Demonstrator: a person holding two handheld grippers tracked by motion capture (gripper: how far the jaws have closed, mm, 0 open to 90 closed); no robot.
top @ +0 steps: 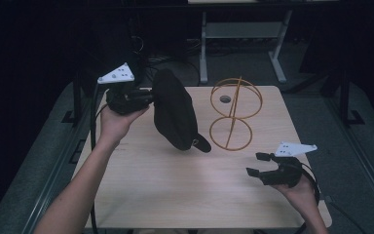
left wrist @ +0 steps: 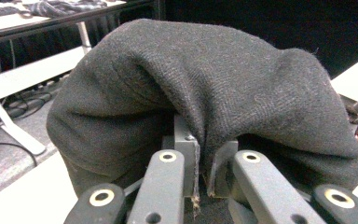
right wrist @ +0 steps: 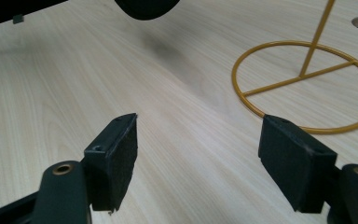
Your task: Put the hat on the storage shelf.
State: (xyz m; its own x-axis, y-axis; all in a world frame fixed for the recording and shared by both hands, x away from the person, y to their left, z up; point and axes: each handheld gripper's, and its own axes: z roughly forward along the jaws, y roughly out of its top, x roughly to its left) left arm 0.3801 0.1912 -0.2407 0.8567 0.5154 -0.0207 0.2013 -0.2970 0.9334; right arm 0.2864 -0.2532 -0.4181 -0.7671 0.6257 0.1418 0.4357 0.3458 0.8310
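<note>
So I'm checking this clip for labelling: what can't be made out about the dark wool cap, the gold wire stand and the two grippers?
- Dark wool cap: in the left gripper view its folds hide the inside and how deep the left gripper bites.
- Cap's brim: in the right gripper view the top edge cuts it off.
- Gold wire stand: in the right gripper view its upper ring is cut off.
- Right gripper, open: in the high view, too dark for detail.

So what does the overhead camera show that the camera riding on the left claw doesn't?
High view alone: the whole gold wire stand on the wooden table, the right claw open above the table's right edge, and both forearms.

Left gripper view alone: up close, the left claw pinching a fold of the dark cap's woollen weave between its pads.

Both share: the cap clamped in the left claw, plus the white-framed furniture beyond the table.
</note>
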